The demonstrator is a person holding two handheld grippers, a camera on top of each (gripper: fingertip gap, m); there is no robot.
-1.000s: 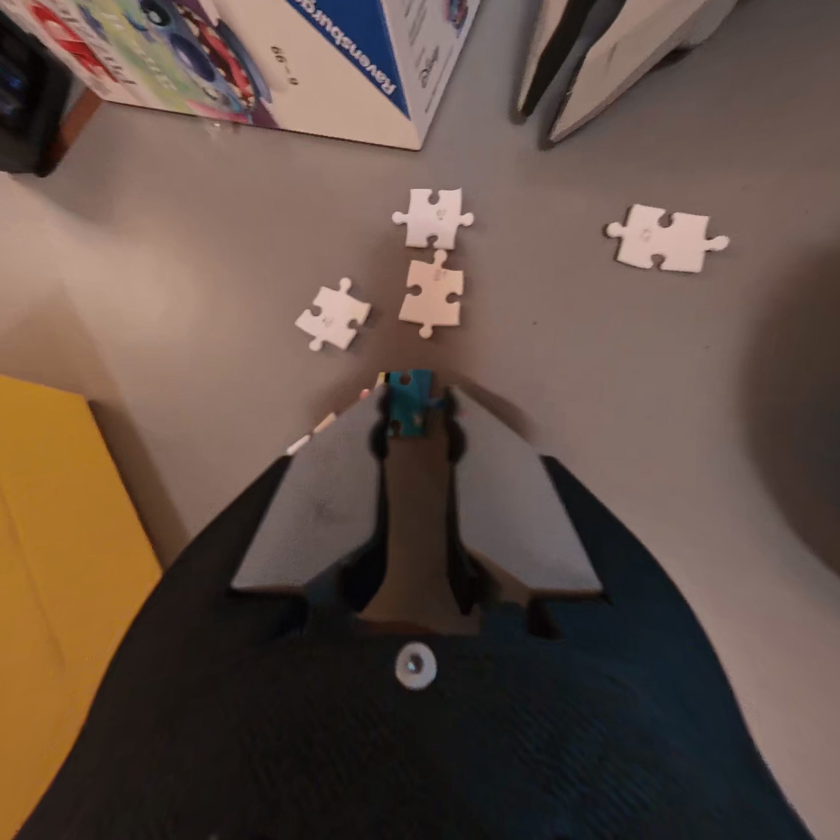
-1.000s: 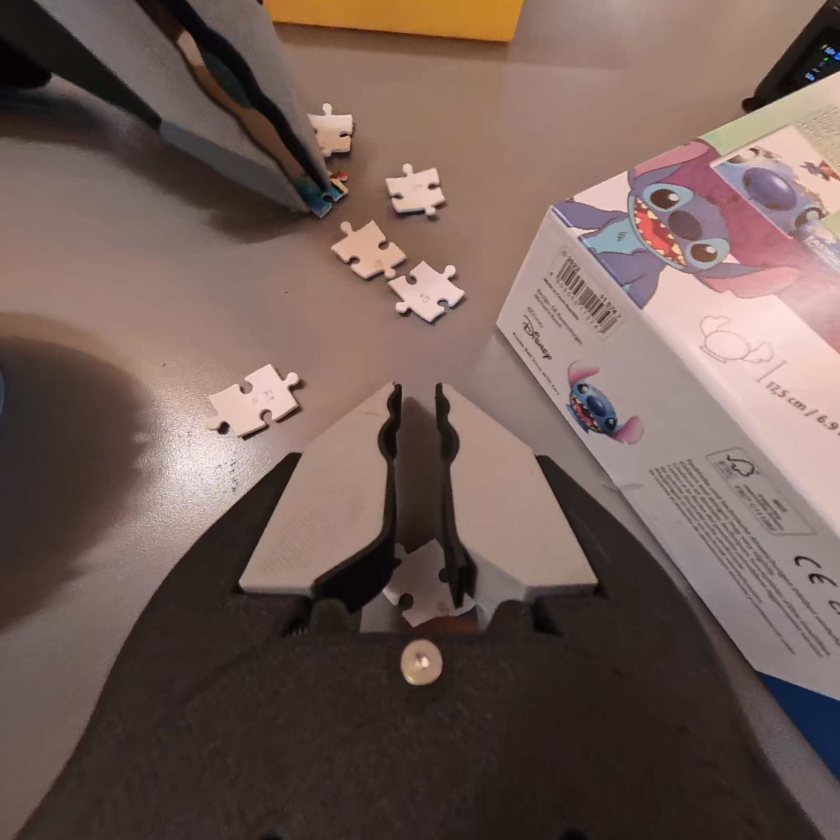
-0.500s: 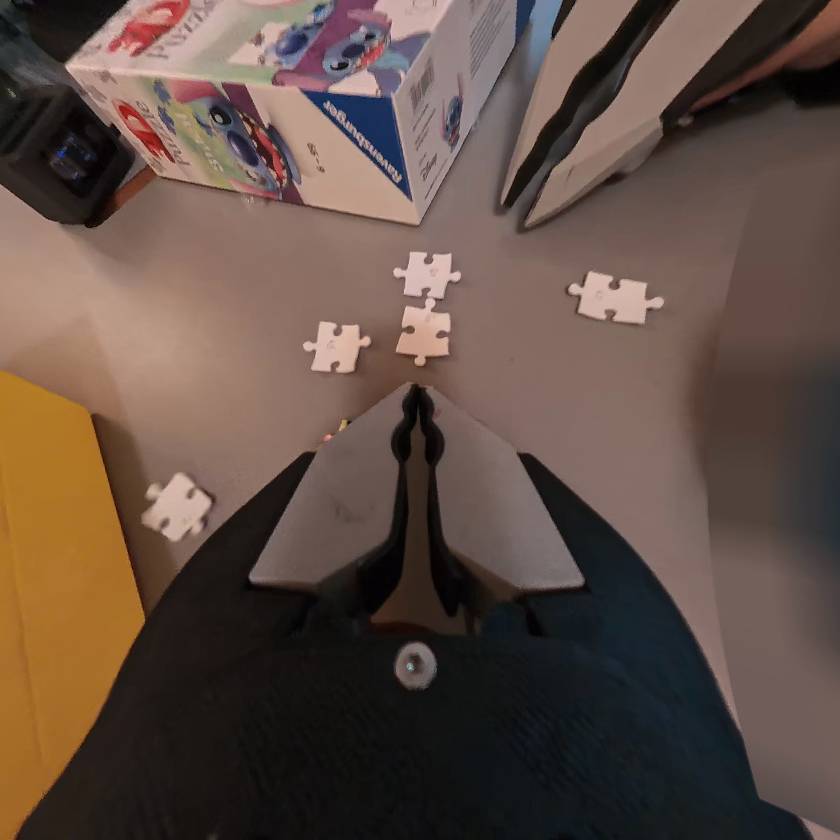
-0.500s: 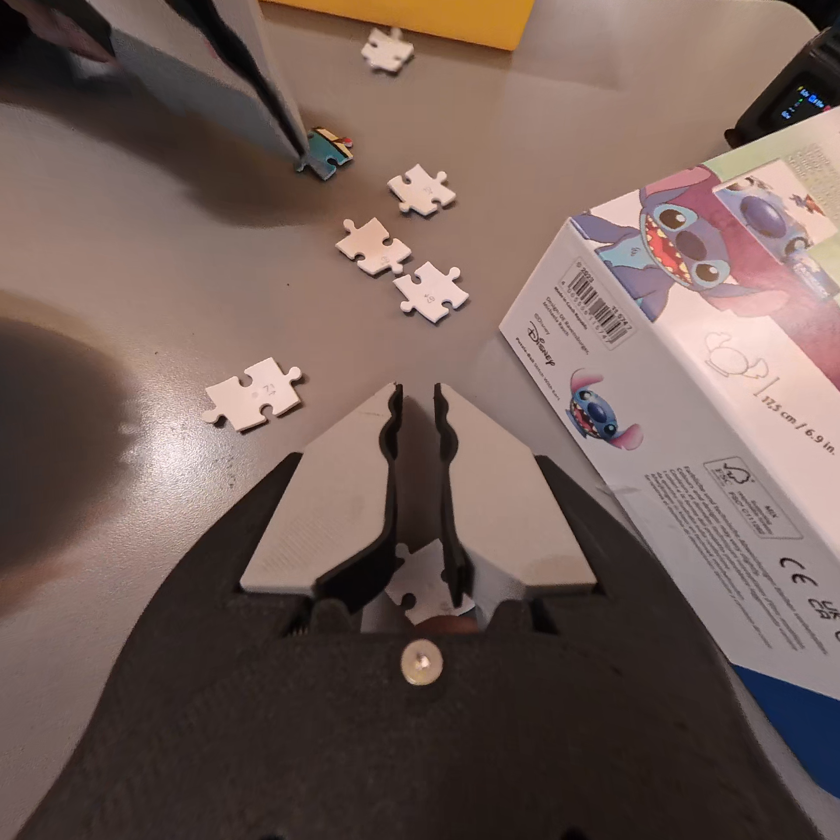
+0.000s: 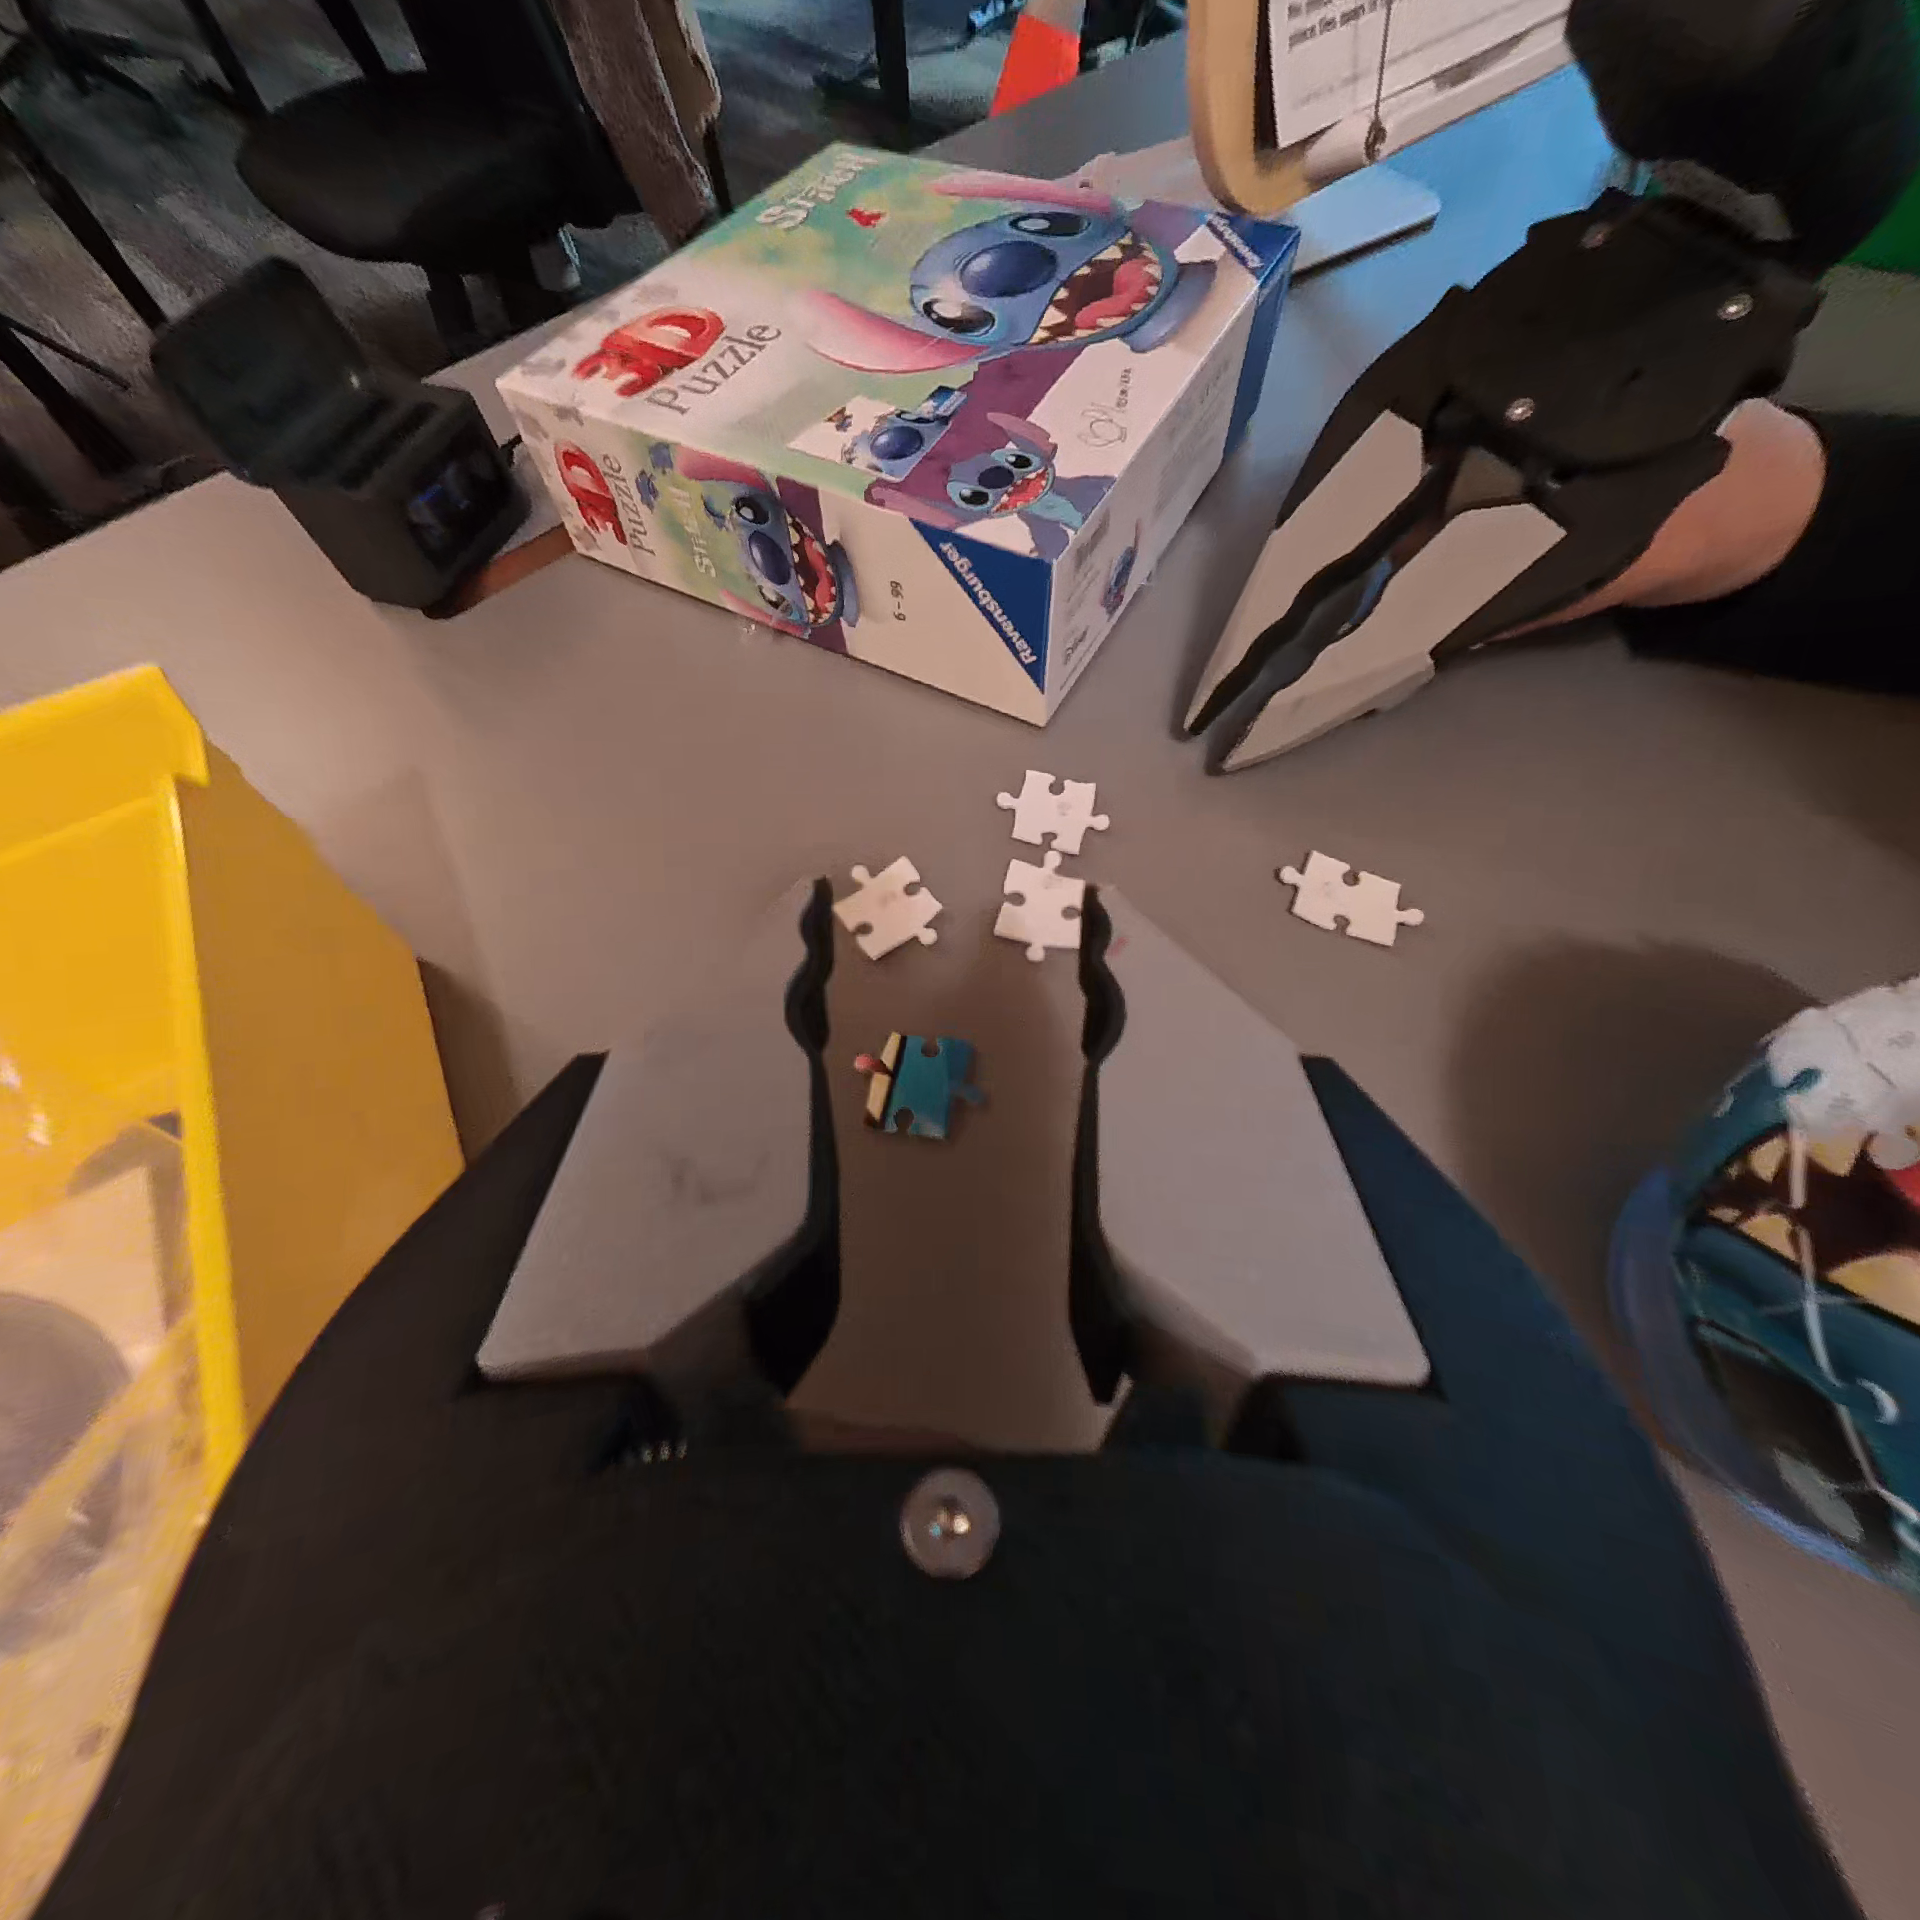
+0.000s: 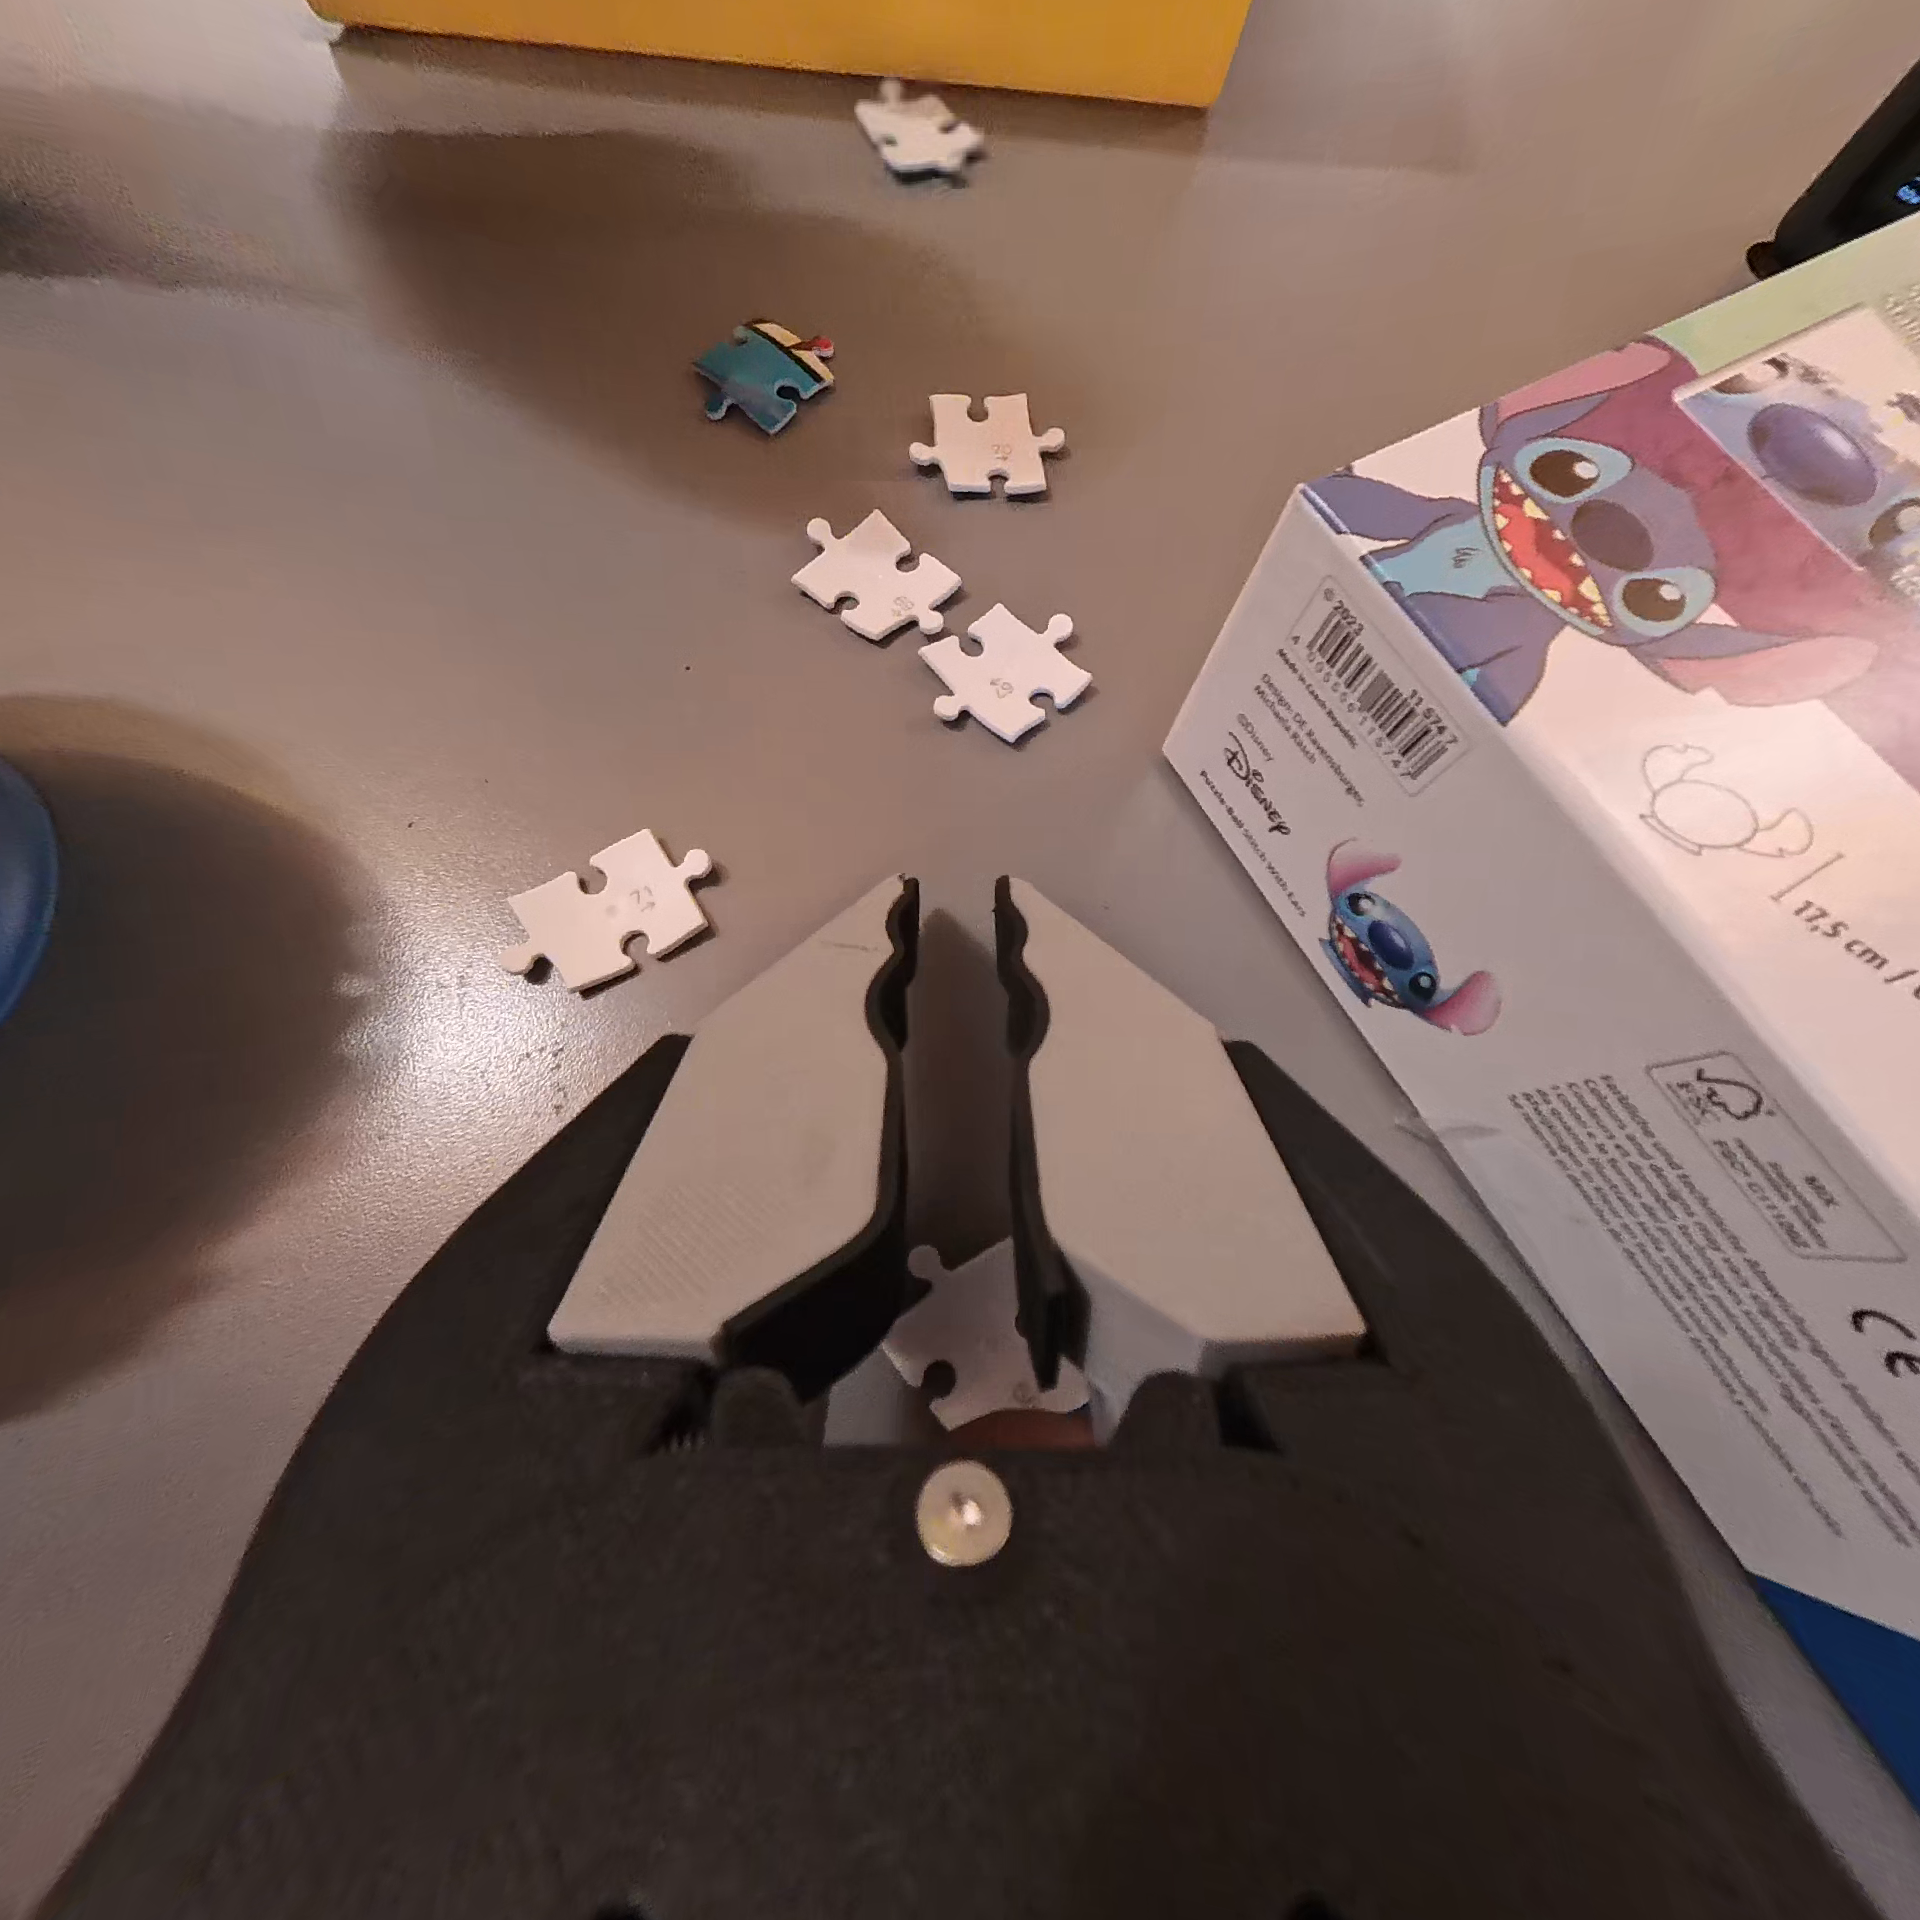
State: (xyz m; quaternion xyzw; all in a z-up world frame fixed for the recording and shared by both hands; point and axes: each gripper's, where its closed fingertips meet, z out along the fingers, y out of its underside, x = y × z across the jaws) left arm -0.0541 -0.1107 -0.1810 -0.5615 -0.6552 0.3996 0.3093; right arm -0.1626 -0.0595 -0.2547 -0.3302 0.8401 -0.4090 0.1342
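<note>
My left gripper [image 5: 953, 894] is open and empty, held above the grey table. A teal picture-side puzzle piece [image 5: 920, 1086] lies on the table in the gap between its fingers; it also shows in the right wrist view [image 6: 764, 379]. Several white face-down pieces [image 5: 1039, 907] lie just past the fingertips. My right gripper [image 6: 956, 883] is shut on a white puzzle piece [image 6: 977, 1340] held deep between its jaws, the tips slightly apart. It rests low by the puzzle box [image 6: 1610, 831], and shows in the left wrist view [image 5: 1205, 743].
A yellow bin [image 5: 104, 935] stands at the left, one white piece [image 6: 920, 130] beside it. A black device [image 5: 343, 436] sits behind the puzzle box [image 5: 894, 416]. A partly built blue puzzle ball [image 5: 1787, 1299] is at the right. Another white piece [image 6: 613, 909] lies apart.
My left gripper has let go of the teal piece, opened wide and lifted up and back from the table. The right gripper has stayed in place with its piece.
</note>
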